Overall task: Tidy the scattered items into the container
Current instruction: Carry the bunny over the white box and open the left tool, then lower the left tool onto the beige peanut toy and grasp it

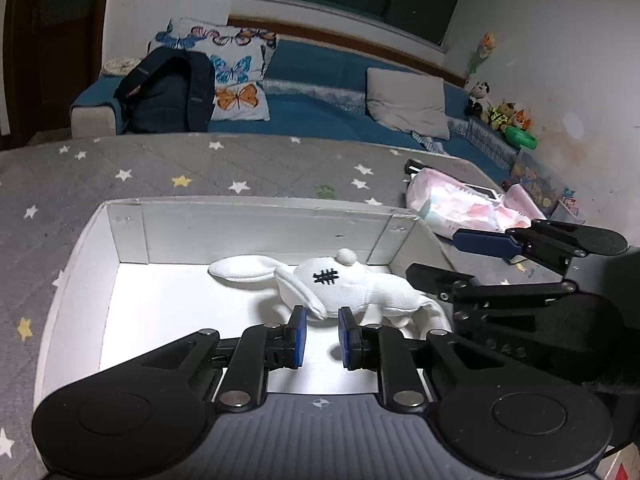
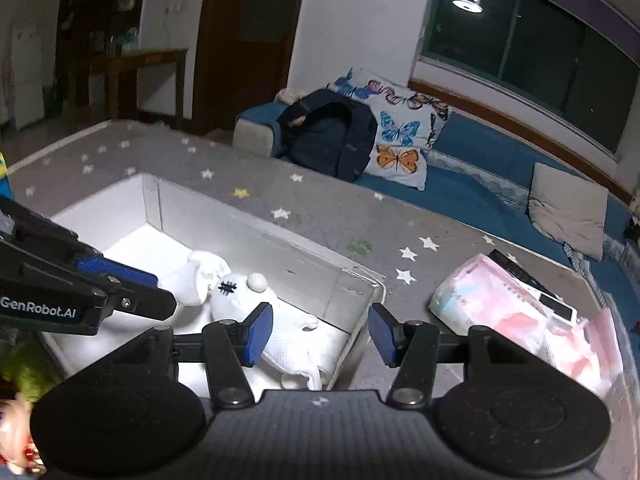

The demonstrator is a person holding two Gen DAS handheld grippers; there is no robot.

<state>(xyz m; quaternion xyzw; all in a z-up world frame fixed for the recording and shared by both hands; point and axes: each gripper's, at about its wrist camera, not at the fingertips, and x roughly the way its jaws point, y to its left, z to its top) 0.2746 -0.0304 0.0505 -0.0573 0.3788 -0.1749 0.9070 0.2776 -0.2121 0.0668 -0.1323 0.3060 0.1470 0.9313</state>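
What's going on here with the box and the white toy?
A person is tidying with a tool in each hand. A white plush bunny already lies inside the white box on the starry mat. The left tool hovers open just above the bunny, holding nothing. The right tool is open over the box's right wall. A pink pack is outside on the mat.

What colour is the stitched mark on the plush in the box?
Black, on the white plush; clearest in the left wrist view.
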